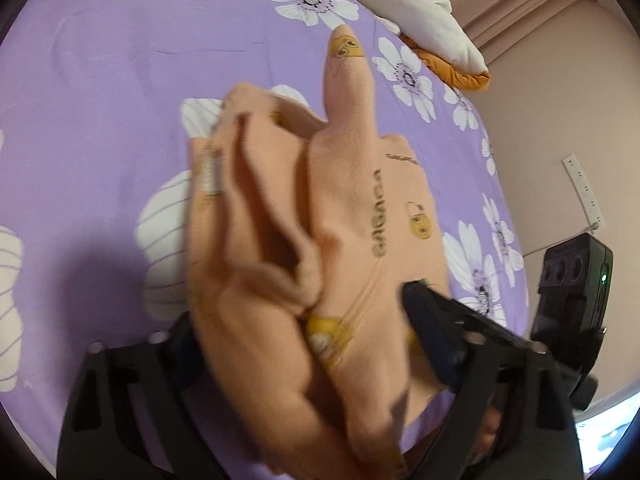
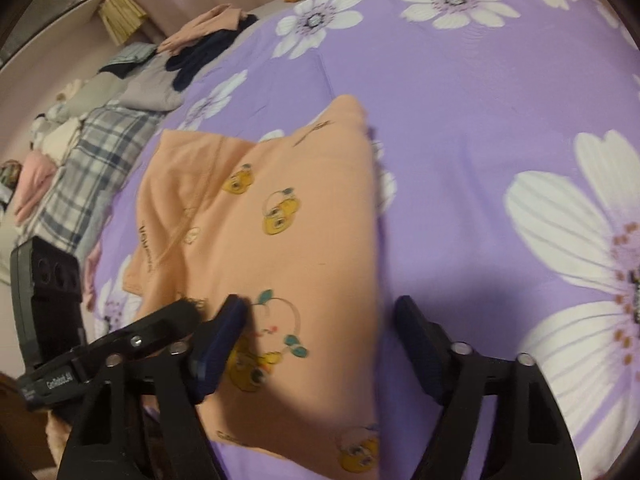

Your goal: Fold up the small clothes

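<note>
We are mid-fold on the peach printed garment, lying bunched on the purple floral bedsheet. Both the left gripper and right gripper stand released astride it; next we judge it needs regrasping an edge to flatten.

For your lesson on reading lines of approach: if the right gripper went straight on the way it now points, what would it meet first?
Probably the peach garment on the purple floral bedsheet. The right gripper has open jaws over its near edge, though the depth is unclear.
</note>
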### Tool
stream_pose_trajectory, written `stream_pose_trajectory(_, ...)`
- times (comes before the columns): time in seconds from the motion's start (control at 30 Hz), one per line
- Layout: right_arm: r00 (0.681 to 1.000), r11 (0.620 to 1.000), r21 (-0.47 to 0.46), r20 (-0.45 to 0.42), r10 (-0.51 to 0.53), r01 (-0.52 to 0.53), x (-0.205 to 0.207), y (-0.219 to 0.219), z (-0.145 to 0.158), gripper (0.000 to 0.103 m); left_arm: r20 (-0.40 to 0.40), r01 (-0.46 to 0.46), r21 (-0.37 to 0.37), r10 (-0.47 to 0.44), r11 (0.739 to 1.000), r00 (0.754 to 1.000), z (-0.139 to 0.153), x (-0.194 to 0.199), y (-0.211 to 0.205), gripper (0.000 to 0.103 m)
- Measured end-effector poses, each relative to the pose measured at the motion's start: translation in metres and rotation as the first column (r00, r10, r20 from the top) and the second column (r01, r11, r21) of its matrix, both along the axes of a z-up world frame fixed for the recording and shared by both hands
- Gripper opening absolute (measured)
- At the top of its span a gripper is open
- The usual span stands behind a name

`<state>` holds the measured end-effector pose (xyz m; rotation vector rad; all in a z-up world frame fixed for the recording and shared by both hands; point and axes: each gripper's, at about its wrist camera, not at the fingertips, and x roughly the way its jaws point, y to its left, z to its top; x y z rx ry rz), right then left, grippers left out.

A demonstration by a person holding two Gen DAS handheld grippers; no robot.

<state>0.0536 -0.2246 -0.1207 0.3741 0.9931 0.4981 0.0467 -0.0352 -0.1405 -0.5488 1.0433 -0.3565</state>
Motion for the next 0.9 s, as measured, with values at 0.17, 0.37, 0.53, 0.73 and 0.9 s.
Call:
stream_pose_trajectory(0.17, 0.999, 0.998, -0.056, 0.041, -0.013, 0.016, -0.004, 0.002, 0.011, 0.040, -0.006, -0.029, 0.019, 0.029, 0.999, 1.000, 0.000, 0.000, -0.009, 0.034)
stream_pose_trajectory(0.37, 0.995, 1.000, 0.007, 0.097, -0.015, 0.014, -0.002, -0.017, 0.045, 0.023, 0.086, -0.031, 0.027, 0.028, 0.999, 0.996, 0.043, -0.006, -0.024, 0.030)
stream_pose_trajectory(0.53, 0.971, 1.000, 0.012, 0.237, -0.005, 0.003, 0.001, -0.035, 0.098, 0.023, 0.199, -0.026, 0.012, 0.023, 1.000, 0.980, 0.081, 0.001, -0.038, 0.031)
stream_pose_trajectory(0.73, 0.951, 1.000, -0.015, 0.308, -0.007, 0.012, 0.027, -0.049, 0.114, 0.023, 0.253, -0.039, 0.039, 0.027, 0.998, 0.967, 0.092, 0.024, -0.056, 0.031)
stream_pose_trajectory(0.9, 0.964, 0.998, -0.054, 0.266, -0.021, 0.037, 0.042, -0.053, 0.073, 0.023, 0.187, -0.038, 0.135, 0.012, 0.990, 0.982, 0.062, 0.039, -0.065, 0.031)
